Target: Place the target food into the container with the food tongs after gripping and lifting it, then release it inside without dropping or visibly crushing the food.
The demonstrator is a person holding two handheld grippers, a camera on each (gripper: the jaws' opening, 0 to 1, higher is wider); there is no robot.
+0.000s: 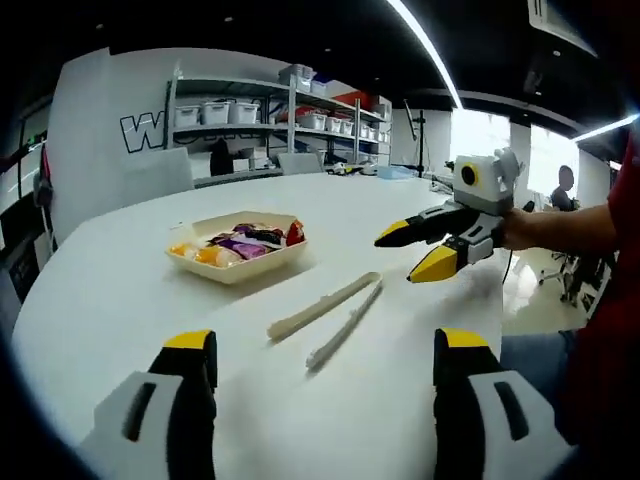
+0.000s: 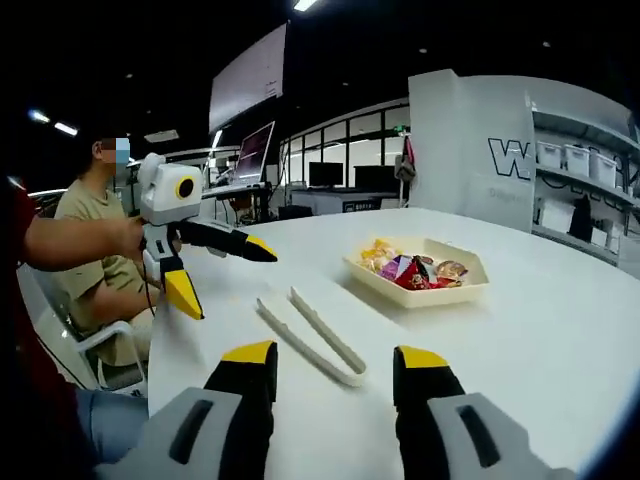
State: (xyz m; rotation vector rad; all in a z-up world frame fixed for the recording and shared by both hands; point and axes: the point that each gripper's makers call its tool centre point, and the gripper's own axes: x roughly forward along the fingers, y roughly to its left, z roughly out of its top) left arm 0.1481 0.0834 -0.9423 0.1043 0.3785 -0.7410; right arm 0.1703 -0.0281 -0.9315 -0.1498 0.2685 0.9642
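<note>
Large dark letters "W" on the white wall panel [image 2: 520, 155], rest unreadable.

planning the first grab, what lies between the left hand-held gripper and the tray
The tongs lie on the bare table between the left hand-held gripper and the tray, seen in the left gripper view.

Bright ceiling strip lights [image 1: 425, 45], fisheye-bent edges, soft focus.
</note>
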